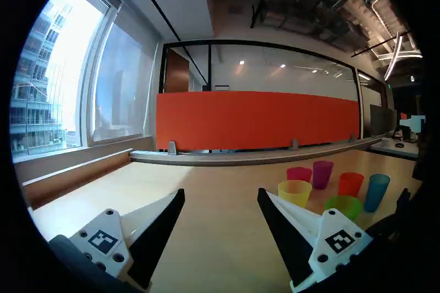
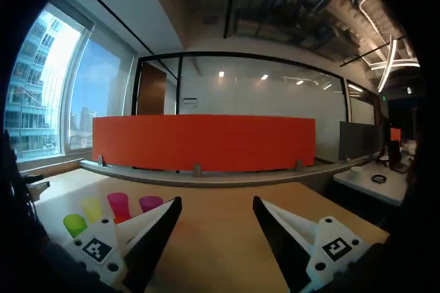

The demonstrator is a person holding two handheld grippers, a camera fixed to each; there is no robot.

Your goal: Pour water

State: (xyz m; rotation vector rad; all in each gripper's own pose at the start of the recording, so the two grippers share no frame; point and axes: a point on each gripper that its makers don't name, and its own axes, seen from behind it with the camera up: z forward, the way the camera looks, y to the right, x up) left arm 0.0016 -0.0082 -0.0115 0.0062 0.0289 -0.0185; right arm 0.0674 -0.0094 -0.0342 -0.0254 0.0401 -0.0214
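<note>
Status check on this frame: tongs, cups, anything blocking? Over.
Left tongs open, empty. Right tongs open, empty. Six coloured cups clustered on table, untouched. No obstruction seen between tongs and cups.

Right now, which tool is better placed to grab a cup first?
Left, probably. Left tool is open, with the yellow cup just off its fingertip; from the right tool, also open, the cups look smaller and farther.

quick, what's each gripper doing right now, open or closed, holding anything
left gripper: open, nothing between its fingers.
right gripper: open, nothing between its fingers.
</note>
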